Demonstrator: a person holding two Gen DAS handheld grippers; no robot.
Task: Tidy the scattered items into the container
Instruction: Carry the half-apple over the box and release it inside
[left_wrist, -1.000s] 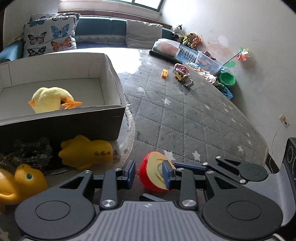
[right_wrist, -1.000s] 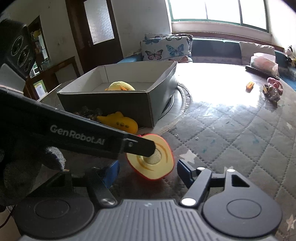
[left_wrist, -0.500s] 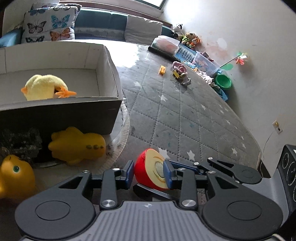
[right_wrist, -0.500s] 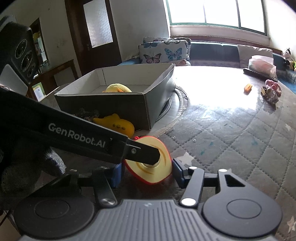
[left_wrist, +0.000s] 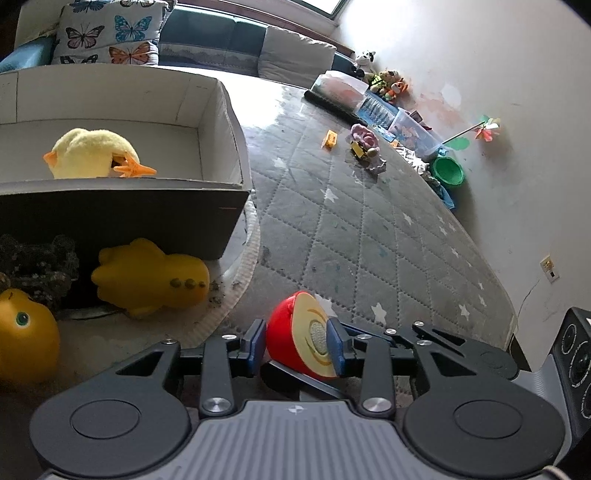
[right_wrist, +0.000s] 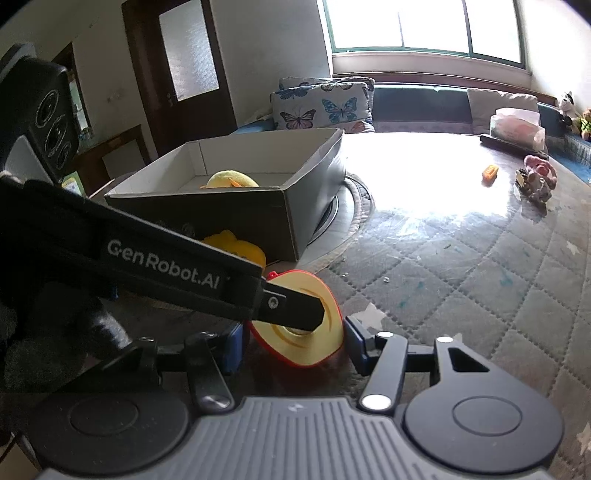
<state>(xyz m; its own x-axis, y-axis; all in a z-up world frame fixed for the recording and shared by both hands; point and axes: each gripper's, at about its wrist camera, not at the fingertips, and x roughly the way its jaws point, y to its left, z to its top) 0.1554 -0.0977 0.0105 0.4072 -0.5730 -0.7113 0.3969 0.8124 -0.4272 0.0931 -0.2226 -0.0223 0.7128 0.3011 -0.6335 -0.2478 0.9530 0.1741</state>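
Note:
A red toy half apple (left_wrist: 295, 341) with a yellow cut face sits low over the quilted mat, between the blue pads of my left gripper (left_wrist: 297, 345). One pad lies on the cut face, the other on the red back. My right gripper (right_wrist: 293, 345) is shut on the same half apple (right_wrist: 295, 343) from its two edges, and the left gripper's black finger (right_wrist: 288, 306) crosses the cut face. The cardboard box (left_wrist: 229, 110) stands just beyond, with a yellow plush duck (left_wrist: 92, 151) inside it.
A yellow rubber toy (left_wrist: 151, 277), a yellow duck (left_wrist: 22, 339) and a dark toy (left_wrist: 37, 258) lie against the box's near wall. Far across the mat lie an orange piece (left_wrist: 329, 138) and a pink toy (left_wrist: 364, 142). Clear bins (left_wrist: 413, 133) and a green bowl (left_wrist: 448, 170) line the wall.
My right gripper's jaws have narrowed from well apart to tight around the half apple. The left gripper has rolled a little and keeps the apple between its pads.

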